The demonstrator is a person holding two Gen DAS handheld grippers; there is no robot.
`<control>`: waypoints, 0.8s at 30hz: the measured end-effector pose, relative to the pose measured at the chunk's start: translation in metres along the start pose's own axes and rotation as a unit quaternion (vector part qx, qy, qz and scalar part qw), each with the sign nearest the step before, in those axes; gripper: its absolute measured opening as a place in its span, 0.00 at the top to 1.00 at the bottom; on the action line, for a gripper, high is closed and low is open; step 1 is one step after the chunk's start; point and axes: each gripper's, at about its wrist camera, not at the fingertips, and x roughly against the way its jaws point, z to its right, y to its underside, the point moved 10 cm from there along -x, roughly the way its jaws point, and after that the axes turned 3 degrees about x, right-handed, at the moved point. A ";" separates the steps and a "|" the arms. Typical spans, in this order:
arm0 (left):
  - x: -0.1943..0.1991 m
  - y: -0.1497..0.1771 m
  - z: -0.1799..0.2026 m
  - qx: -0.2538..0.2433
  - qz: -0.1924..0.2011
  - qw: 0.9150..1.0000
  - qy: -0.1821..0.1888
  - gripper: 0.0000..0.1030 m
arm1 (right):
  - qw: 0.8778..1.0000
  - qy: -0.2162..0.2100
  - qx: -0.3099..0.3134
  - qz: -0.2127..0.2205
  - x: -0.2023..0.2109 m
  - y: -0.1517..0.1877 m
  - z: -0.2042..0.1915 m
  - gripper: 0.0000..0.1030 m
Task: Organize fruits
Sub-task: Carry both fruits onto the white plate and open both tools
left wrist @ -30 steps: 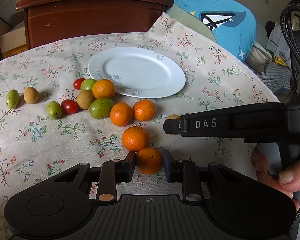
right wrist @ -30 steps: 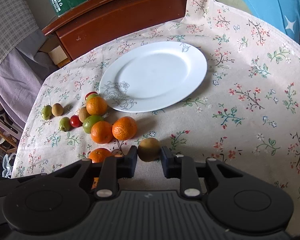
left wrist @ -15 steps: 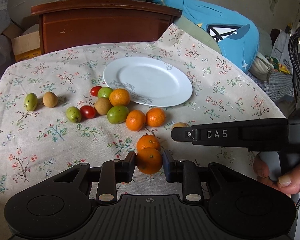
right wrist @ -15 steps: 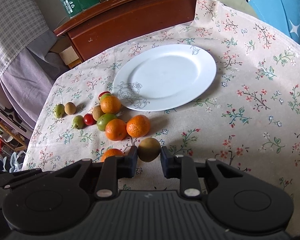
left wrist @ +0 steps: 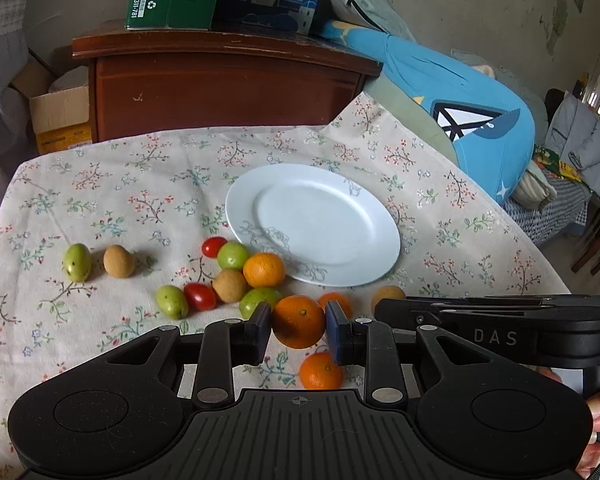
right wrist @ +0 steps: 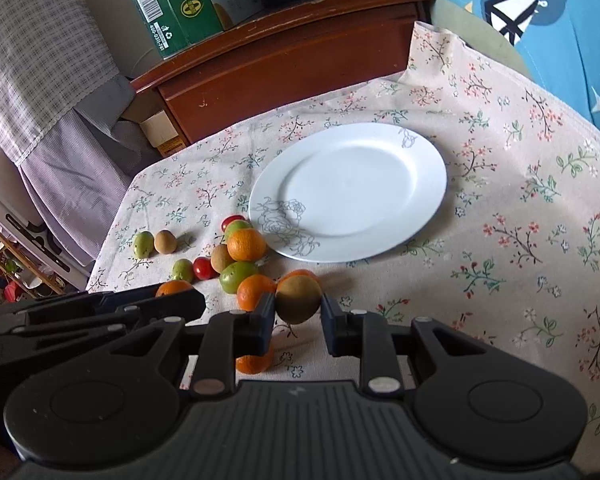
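Note:
My left gripper (left wrist: 299, 326) is shut on an orange mandarin (left wrist: 299, 322), held above the floral tablecloth. My right gripper (right wrist: 298, 312) is shut on a brown longan-like fruit (right wrist: 298, 299), also lifted off the cloth. In the left wrist view that brown fruit (left wrist: 387, 294) shows at the right gripper's tip. An empty white plate (left wrist: 314, 222) (right wrist: 350, 192) lies ahead of both grippers. Left of it sits a cluster of mandarins, green fruits, brown fruits and cherry tomatoes (left wrist: 230, 276) (right wrist: 236, 256). One mandarin (left wrist: 321, 370) lies on the cloth under the left gripper.
A green fruit (left wrist: 77, 262) and a brown fruit (left wrist: 118, 261) lie apart at the far left. A wooden cabinet (left wrist: 220, 80) with boxes on top stands behind the table. Blue bedding (left wrist: 460, 100) lies at the right. A hand (left wrist: 596, 420) holds the right gripper's handle.
Both grippers have risen with their fruits, the mandarin and the brown fruit lifting off the cloth. The left gripper has also pulled back, so the plate and cluster look farther away.

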 end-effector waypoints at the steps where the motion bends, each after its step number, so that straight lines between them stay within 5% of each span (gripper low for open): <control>1: -0.002 -0.004 -0.001 0.000 0.000 1.000 0.003 0.74 | 1.000 -0.002 -0.001 0.000 -0.001 -0.003 0.001 0.76; 24: -0.084 -0.042 0.001 -0.039 -0.032 0.999 0.021 0.74 | 0.996 0.035 -0.076 -0.009 -0.052 -0.040 0.045 0.76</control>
